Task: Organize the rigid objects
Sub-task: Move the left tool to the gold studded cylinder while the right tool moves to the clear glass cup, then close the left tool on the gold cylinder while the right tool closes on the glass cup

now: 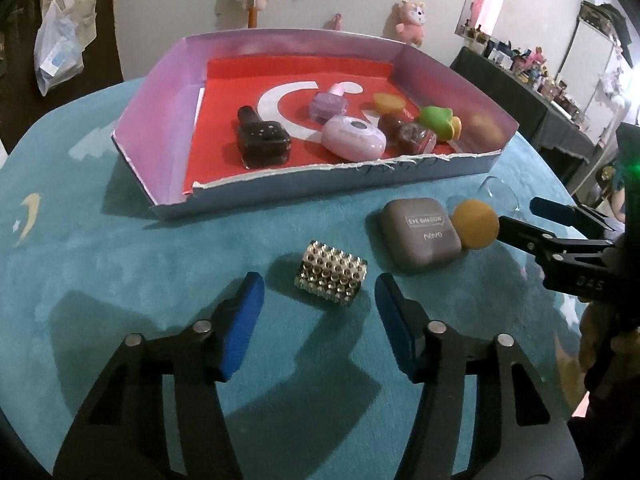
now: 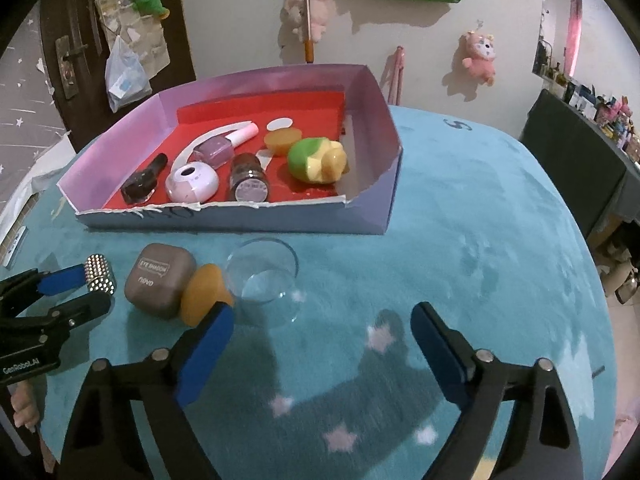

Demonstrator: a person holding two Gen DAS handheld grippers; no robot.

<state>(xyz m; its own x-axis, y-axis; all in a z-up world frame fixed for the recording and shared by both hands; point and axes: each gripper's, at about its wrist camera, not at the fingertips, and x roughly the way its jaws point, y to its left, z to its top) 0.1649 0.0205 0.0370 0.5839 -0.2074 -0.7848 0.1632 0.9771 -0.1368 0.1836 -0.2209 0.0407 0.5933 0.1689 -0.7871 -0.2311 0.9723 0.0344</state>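
A silver studded cylinder (image 1: 330,278) lies on the teal mat between the fingertips of my left gripper (image 1: 318,282), which stands open with a gap on each side. To its right are a grey eye-shadow case (image 1: 416,236) and an orange sponge puff (image 1: 476,224). My right gripper (image 2: 322,312) is open on either side of a clear glass cup (image 2: 262,276), its left finger (image 2: 208,340) against the puff (image 2: 204,300). A purple tray (image 2: 240,220) behind them holds several cosmetics.
In the tray (image 1: 320,188) lie a black nail-polish bottle (image 1: 262,140), a purple one (image 1: 328,106), a pink oval case (image 1: 354,138), a brown jar (image 1: 408,136) and a green-yellow sponge (image 1: 438,120). The round table's edge curves off at right; a dark shelf stands beyond.
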